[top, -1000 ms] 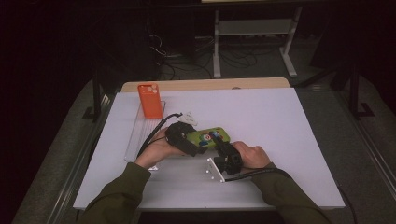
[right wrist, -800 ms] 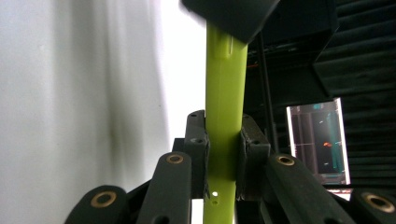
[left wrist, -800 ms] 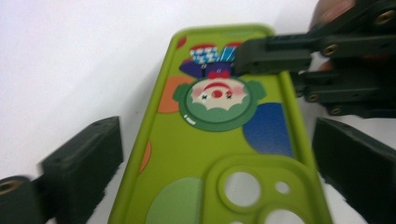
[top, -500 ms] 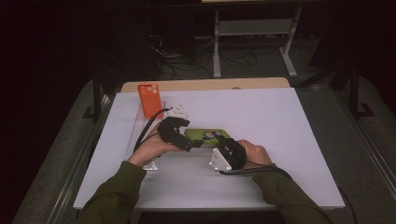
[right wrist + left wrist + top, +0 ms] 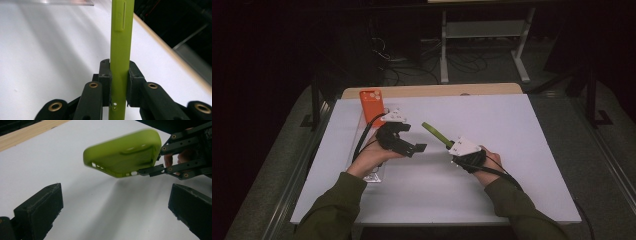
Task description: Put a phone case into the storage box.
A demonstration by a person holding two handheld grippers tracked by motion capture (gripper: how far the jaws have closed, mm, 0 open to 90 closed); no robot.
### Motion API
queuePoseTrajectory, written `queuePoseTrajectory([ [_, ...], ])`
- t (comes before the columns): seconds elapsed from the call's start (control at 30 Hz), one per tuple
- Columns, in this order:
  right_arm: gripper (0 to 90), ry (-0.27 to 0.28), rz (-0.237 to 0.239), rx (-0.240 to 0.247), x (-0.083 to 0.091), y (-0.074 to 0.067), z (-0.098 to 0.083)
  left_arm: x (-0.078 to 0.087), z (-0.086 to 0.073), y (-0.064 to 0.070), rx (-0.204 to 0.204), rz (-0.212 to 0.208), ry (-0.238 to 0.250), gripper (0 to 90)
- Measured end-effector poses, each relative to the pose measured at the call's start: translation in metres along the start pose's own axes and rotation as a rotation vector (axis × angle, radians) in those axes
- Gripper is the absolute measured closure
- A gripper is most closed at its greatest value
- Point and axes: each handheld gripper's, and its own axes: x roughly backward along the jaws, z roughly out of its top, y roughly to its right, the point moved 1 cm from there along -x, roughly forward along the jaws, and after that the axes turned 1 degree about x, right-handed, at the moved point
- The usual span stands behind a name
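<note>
Overhead, the left gripper stood with its jaws spread wide and nothing between them, having just opened, while the right gripper held a green phone case clamped by one end, lifted off the white table. An orange phone leaned against a clear stand at the far left of the board, well apart from the case.

From the left gripper view, the case hung in the air beyond the two black jaws, tilted, its hollow side turned toward the camera, pinched at its right edge by the other gripper (slightly blurred, so probably in motion).

Along the right gripper view, the case ran straight up between the pads, edge-on, and both pads pressed its thin wall.

Judging by this, the step in hand was carrying the emptied case clear. Doing it well would call for keeping the pinch steady without crushing the soft wall, holding the case level enough not to swing, and keeping the free left claw out of its path.
</note>
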Motion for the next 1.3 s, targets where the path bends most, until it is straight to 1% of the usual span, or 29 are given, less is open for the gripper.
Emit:
queuePoseTrajectory([
  [0.07, 76.3, 0.0, 0.027, -0.049, 0.0, 0.006, -0.001, 0.0, 0.001, 0.0, 0.003, 0.006, 0.002, 0.0],
  [0.1, 76.3, -0.005, 0.043, -0.106, 0.0, 0.007, -0.001, -0.001, 0.001, 0.0, 0.014, 0.01, 0.008, 0.0],
  [0.13, 76.3, -0.006, 0.058, -0.148, 0.0, 0.008, -0.001, -0.001, 0.001, -0.001, 0.011, 0.015, 0.008, 0.0],
  [0.17, 76.3, -0.008, 0.068, -0.172, 0.0, 0.01, -0.002, -0.001, 0.001, -0.001, 0.018, 0.02, 0.009, 0.0],
  [0.2, 76.3, -0.011, 0.074, -0.186, 0.0, 0.012, -0.003, -0.002, 0.002, -0.001, 0.024, 0.024, 0.013, 0.0],
  [0.27, 76.3, -0.016, 0.089, -0.234, 0.0, 0.014, -0.003, -0.002, 0.002, -0.002, 0.033, 0.03, 0.019, 0.0],
  [0.37, 76.3, -0.012, 0.103, -0.284, 0.001, 0.016, -0.005, -0.004, 0.003, -0.002, 0.054, 0.04, 0.034, 0.0],
  [0.4, 76.4, -0.005, 0.111, -0.302, 0.001, 0.016, -0.005, -0.004, 0.004, -0.002, 0.056, 0.04, 0.038, 0.0],
  [0.47, 76.3, 0.002, 0.136, -0.348, 0.002, 0.016, -0.004, -0.007, 0.005, -0.001, 0.073, 0.037, 0.065, 0.0],
  [0.5, 76.4, 0.007, 0.147, -0.364, 0.003, 0.017, -0.004, -0.008, 0.007, 0.0, 0.075, 0.03, 0.066, 0.0],
  [0.53, 76.3, 0.016, 0.153, -0.363, 0.003, 0.018, -0.004, -0.01, 0.008, 0.001, 0.07, 0.025, 0.072, 0.0],
  [0.57, 76.4, 0.019, 0.162, -0.375, 0.003, 0.018, -0.003, -0.012, 0.009, 0.002, 0.072, 0.021, 0.08, 0.0],
  [0.67, 76.3, 0.034, 0.177, -0.396, 0.005, 0.02, -0.001, -0.019, 0.013, 0.005, 0.084, 0.006, 0.106, 0.0],
  [0.73, 76.4, 0.051, 0.181, -0.399, 0.005, 0.02, 0.001, -0.024, 0.015, 0.005, 0.088, -0.003, 0.115, 0.0],
  [0.8, 76.3, 0.058, 0.192, -0.405, 0.007, 0.02, 0.002, -0.027, 0.018, 0.006, 0.094, -0.015, 0.138, 0.0],
  [0.93, 76.4, 0.064, 0.196, -0.401, 0.009, 0.019, 0.004, -0.035, 0.023, 0.008, 0.083, -0.028, 0.142, 0.0],
  [0.97, 76.3, 0.07, 0.199, -0.396, 0.009, 0.019, 0.004, -0.037, 0.024, 0.009, 0.097, -0.035, 0.146, 0.0],
  [1.03, 76.3, 0.073, 0.201, -0.399, 0.009, 0.018, 0.005, -0.042, 0.026, 0.01, 0.098, -0.051, 0.152, 0.0],
  [1.07, 76.3, 0.074, 0.203, -0.403, 0.009, 0.017, 0.006, -0.044, 0.027, 0.01, 0.095, -0.053, 0.147, 0.0],
  [1.1, 76.3, 0.079, 0.202, -0.394, 0.009, 0.017, 0.006, -0.046, 0.027, 0.011, 0.103, -0.054, 0.156, 0.0],
  [1.17, 76.3, 0.08, 0.206, -0.395, 0.009, 0.016, 0.007, -0.049, 0.029, 0.012, 0.102, -0.059, 0.159, 0.0],
  [1.2, 76.3, 0.083, 0.205, -0.389, 0.009, 0.016, 0.007, -0.05, 0.03, 0.012, 0.115, -0.063, 0.154, 0.0],
  [1.3, 76.3, 0.077, 0.205, -0.385, 0.008, 0.015, 0.007, -0.053, 0.031, 0.012, 0.125, -0.058, 0.159, 0.8],
])
